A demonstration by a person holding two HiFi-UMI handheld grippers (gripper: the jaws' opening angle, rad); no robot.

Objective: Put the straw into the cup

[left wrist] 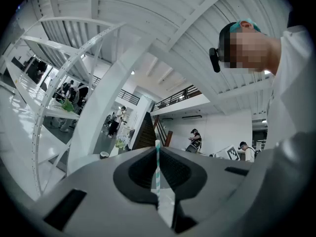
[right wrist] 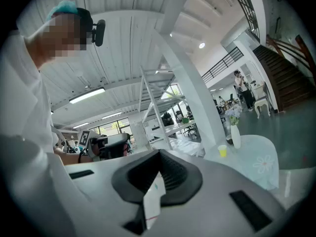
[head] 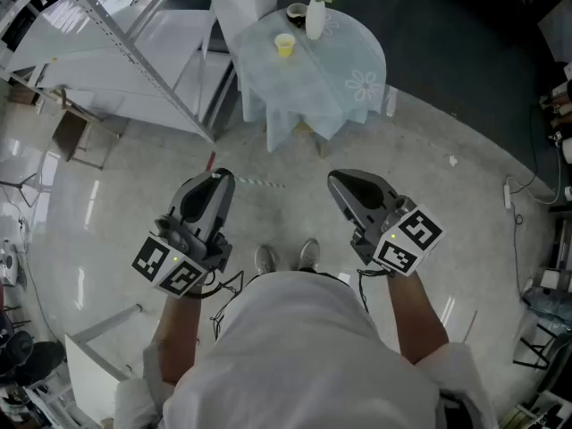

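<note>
Pinches striped straw (head: pixel 255 182) in shut left tongs (head: pixel 221 178), level for carrying to yellow cup (head: pixel 284 45) on desk (head: pixel 357 56), well apart at 12 o'clock, with right tongs (head: pixel 337 180) closed on nothing, probably idle.

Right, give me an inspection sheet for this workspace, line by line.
Surface: round table under a pale cloth, some way ahead of the person.
Job's things: yellow cup on the table; striped straw in the left gripper.
Clutter: vase with flowers and dark bowl beside the cup.
Grippers: left jaws shut on the straw; right gripper jaws shut on white paper.
Cables: black leads from the grippers; floor cable at right.
Surroundings: white metal frame at left; glossy floor.
</note>
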